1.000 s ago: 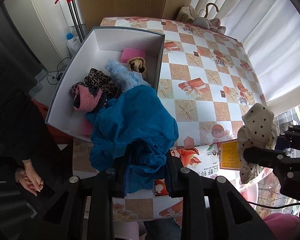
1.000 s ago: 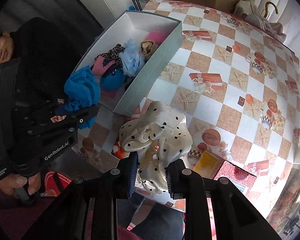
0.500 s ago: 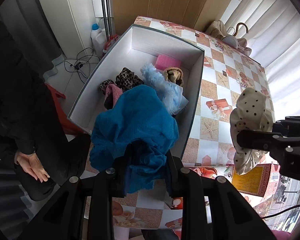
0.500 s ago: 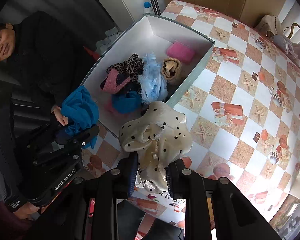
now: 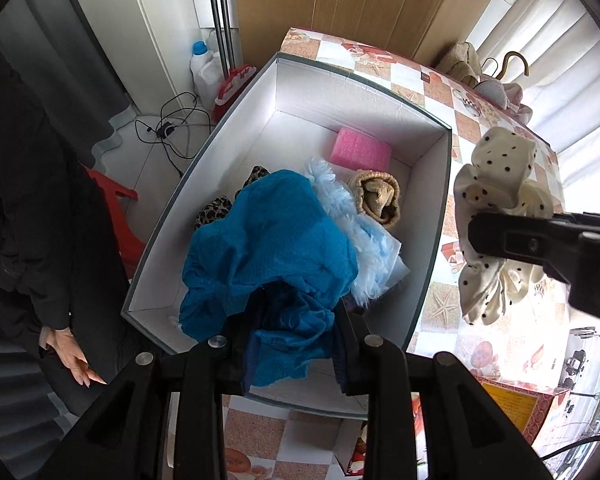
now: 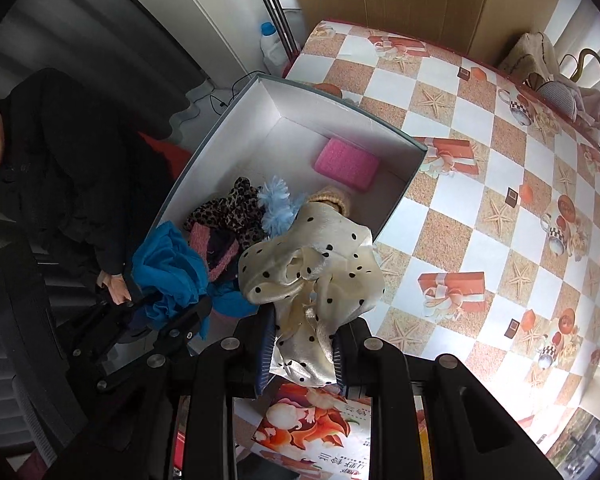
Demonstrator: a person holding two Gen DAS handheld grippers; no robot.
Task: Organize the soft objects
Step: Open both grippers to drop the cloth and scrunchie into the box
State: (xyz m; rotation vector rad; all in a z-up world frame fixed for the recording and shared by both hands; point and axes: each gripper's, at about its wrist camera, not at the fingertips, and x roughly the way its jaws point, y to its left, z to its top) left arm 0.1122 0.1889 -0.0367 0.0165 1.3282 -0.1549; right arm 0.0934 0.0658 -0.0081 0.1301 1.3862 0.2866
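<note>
My left gripper (image 5: 296, 344) is shut on a blue fleece cloth (image 5: 272, 248) and holds it above the near end of a white open box (image 5: 440, 216). My right gripper (image 6: 300, 352) is shut on a cream polka-dot cloth (image 6: 312, 272), hanging over the box's near right rim. The polka-dot cloth also shows in the left wrist view (image 5: 500, 208), and the blue cloth in the right wrist view (image 6: 168, 276). Inside the box lie a pink sponge (image 5: 360, 152), a light-blue fluffy piece (image 5: 356, 232), a tan knit item (image 5: 378, 196) and leopard-print fabric (image 6: 228, 208).
The box stands at the left edge of a table with a checkered starfish cloth (image 6: 480, 208). A printed carton (image 6: 312, 432) lies at the near edge. A person in black (image 6: 40, 184) sits left of the table. Bags (image 5: 488, 80) lie at the far corner.
Both grippers have moved left and forward with their cloths. The blue cloth is now over the box, and the polka-dot cloth has come to the box's right rim.
</note>
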